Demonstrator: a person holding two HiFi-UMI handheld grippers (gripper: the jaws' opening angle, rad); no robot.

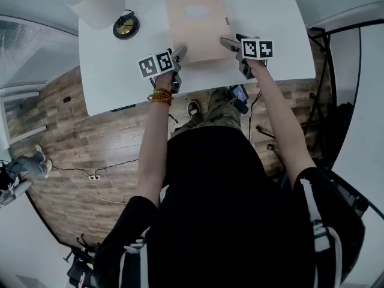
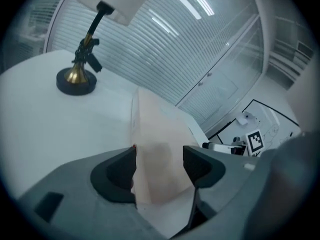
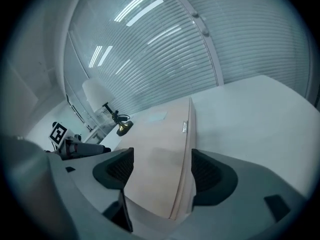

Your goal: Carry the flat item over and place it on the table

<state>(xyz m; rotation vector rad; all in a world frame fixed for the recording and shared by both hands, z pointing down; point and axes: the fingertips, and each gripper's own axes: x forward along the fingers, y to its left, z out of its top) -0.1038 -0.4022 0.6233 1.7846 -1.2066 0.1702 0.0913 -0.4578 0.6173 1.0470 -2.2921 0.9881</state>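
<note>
**Folder down on the worktop: let go without dragging it**

The white worktop [image 1: 108,71] carries the flat tan folder [image 1: 197,26], which lies face up, just beside the lamp [image 1: 125,26] and apart from its base. By the look of it the carrying is done and the release is the step in hand.

The left tool [image 2: 159,166] sits at the folder corner nearer the lamp. Its jaws stand apart, wider than the folder is thick, with the corner lying between them and no pinch that I can see. The right tool [image 3: 162,171], at the corner farther from the lamp, looks the same: jaws spread, corner between them, one jaw close against the folder's side edge.

To finish well, both tools should probably back off together, straight away from the lamp's end of the worktop. A jaw catching that side edge could swing the folder toward the lamp.
</note>
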